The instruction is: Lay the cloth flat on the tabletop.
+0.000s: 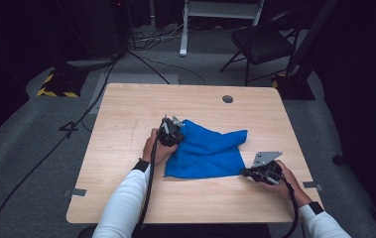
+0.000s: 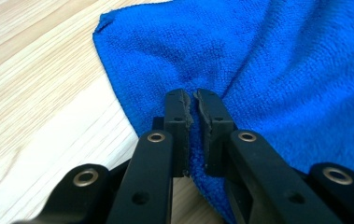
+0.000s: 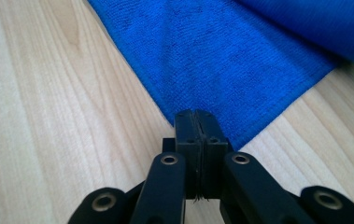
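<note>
The left tongs [image 2: 192, 100] are pinching the edge of the bright blue microfibre cloth [image 2: 258, 60], and in the left gripper view a fold of that fabric is bunched between the two black jaws, with wrinkles fanning away from the bite. The right tongs [image 3: 195, 116] are pressed tight together on the cloth's near corner; the right gripper view shows the stitched hem running into the jaws with no gap left between them.

From the high view, the blue cloth [image 1: 206, 150] lies rumpled around the middle of the pale wooden table [image 1: 126, 114], nearer the person's side than the far edge. The left tongs [image 1: 171, 132] sit at the cloth's far left corner, with the hand wrapped around the gripper body and a white sleeve [image 1: 126, 203] trailing back to the bottom of the picture. The right tongs [image 1: 247, 172] hold at the near right corner, low to the tabletop, the grey three-cornered plate [image 1: 266, 158] riding on top of that gripper. The cloth's far right corner pokes out loose and lies on the wood. A dark round hole [image 1: 227, 99] sits in the tabletop near the far edge, well apart from the cloth. Beyond the table, a black chair [image 1: 262, 42] stands on the grey floor.
</note>
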A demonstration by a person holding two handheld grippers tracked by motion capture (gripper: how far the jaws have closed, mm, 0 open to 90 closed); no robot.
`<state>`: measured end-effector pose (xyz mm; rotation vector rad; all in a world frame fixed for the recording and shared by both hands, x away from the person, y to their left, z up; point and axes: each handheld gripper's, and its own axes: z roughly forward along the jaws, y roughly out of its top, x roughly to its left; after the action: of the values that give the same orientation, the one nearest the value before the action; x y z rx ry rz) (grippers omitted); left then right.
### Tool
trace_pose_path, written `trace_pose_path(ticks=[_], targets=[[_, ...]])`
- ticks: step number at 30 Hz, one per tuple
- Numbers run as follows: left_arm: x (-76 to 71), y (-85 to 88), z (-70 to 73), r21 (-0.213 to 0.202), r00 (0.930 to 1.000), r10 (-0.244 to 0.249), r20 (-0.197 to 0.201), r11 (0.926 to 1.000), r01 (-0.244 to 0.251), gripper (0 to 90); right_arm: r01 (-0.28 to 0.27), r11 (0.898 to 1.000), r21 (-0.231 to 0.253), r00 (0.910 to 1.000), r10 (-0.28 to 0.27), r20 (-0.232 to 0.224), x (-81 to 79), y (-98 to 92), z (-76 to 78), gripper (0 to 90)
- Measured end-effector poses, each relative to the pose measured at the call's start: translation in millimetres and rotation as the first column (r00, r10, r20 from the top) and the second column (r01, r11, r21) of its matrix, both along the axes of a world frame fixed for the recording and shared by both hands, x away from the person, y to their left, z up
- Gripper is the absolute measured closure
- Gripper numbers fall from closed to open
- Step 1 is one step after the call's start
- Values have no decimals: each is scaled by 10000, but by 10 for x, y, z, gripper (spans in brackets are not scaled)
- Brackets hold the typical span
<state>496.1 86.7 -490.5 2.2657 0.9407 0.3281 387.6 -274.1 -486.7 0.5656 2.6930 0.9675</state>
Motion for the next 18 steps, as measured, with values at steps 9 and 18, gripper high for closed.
trace_pose_path(ticks=[9,18], targets=[[-68,108,8,199,9999,104,48,9997,-105,804,38,10000,86,9995,-35,-318,-146,-164,8,894],[-196,75,62,205,9997,-136,210,9997,132,639,174,9997,191,9989,-165,-439,-288,-270,64,761]])
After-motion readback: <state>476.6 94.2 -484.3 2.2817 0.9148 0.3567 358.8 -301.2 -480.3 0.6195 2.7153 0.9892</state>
